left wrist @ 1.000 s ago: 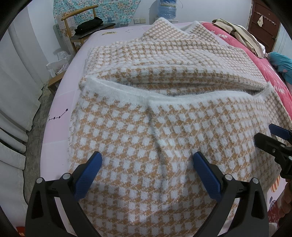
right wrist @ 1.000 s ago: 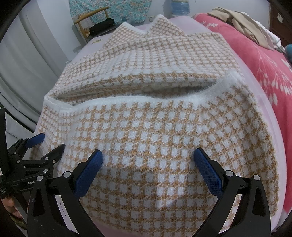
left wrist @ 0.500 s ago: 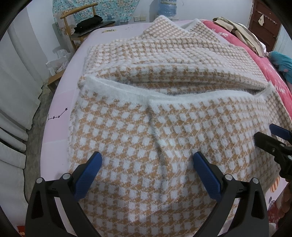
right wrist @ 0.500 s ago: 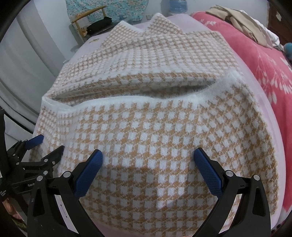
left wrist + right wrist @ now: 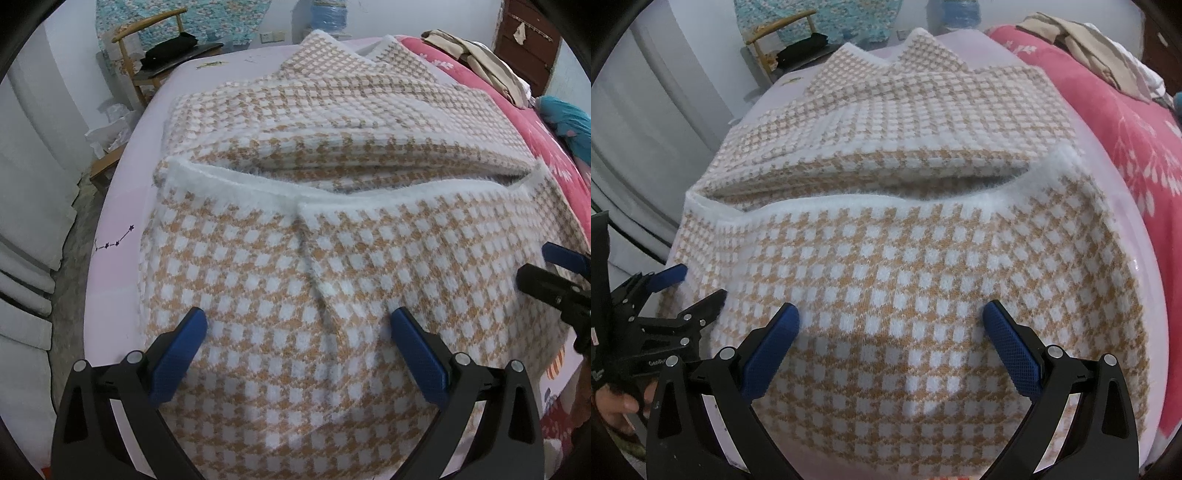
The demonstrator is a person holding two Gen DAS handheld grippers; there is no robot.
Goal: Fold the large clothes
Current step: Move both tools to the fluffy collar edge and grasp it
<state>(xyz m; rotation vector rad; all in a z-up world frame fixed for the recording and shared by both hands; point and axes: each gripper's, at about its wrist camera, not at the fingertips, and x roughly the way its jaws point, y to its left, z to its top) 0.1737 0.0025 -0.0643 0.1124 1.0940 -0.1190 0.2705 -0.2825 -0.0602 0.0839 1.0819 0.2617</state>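
Note:
A large tan-and-white houndstooth knit garment lies spread on a pale pink bed sheet, its near part folded up over the far part, with a fuzzy white hem across the middle. It also fills the right wrist view. My left gripper is open and empty, its blue pads just above the near left part of the garment. My right gripper is open and empty over the near right part. Each gripper shows at the edge of the other's view.
A red floral blanket with piled clothes lies along the right. A wooden chair with a black item stands beyond the bed's far left corner. White curtains hang at the left, past the bed edge.
Both grippers have drifted very slightly over the garment. The garment has not visibly moved, and both jaws stay open.

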